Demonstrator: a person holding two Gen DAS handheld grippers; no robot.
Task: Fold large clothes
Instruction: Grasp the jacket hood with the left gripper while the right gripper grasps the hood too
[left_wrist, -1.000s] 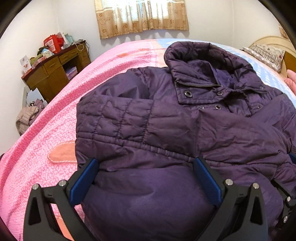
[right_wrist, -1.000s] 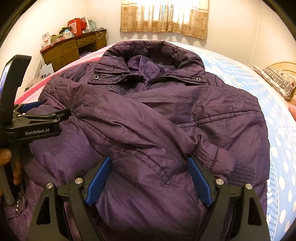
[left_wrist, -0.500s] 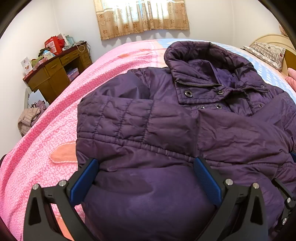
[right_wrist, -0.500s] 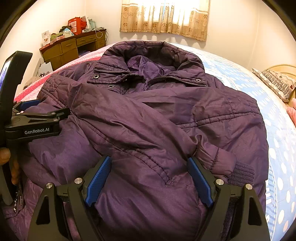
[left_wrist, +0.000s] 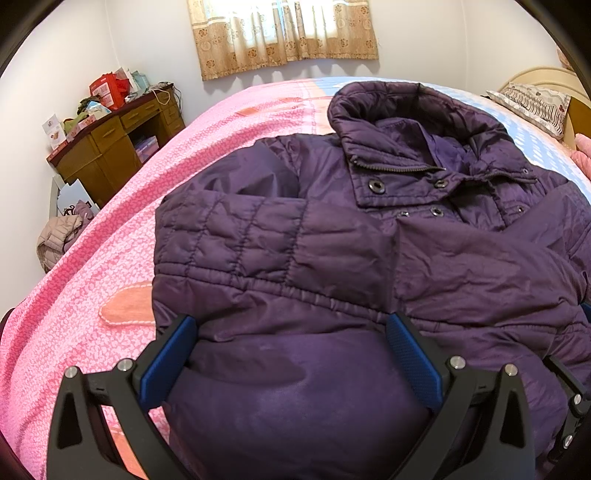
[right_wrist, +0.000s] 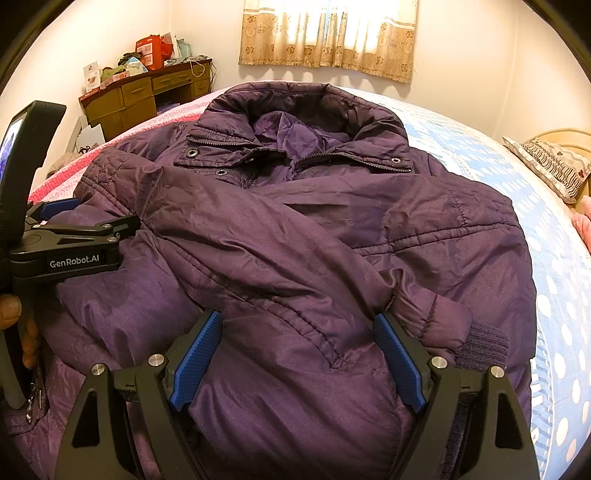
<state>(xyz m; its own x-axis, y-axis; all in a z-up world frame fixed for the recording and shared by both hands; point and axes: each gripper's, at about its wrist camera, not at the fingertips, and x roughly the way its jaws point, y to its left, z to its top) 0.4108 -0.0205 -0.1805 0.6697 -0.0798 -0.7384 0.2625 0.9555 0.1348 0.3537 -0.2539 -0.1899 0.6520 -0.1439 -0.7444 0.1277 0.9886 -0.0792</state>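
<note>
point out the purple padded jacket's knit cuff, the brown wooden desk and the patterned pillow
purple padded jacket's knit cuff (right_wrist: 484, 345), right wrist view, ribbed end
brown wooden desk (left_wrist: 107, 162), left wrist view, front
patterned pillow (right_wrist: 550, 166), right wrist view, middle

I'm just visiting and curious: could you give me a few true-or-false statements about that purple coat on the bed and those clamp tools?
1. The purple jacket lies on the bed with both sleeves folded across its front. True.
2. The right gripper has its jaws clamped shut. False: they stand wide open over the jacket.
3. A wooden desk stands by the wall, cluttered on top. True.
4. The bedcover is plain white. False: it is pink on one side, blue with white dots on the other.
5. The left gripper has open jaws. True.
</note>
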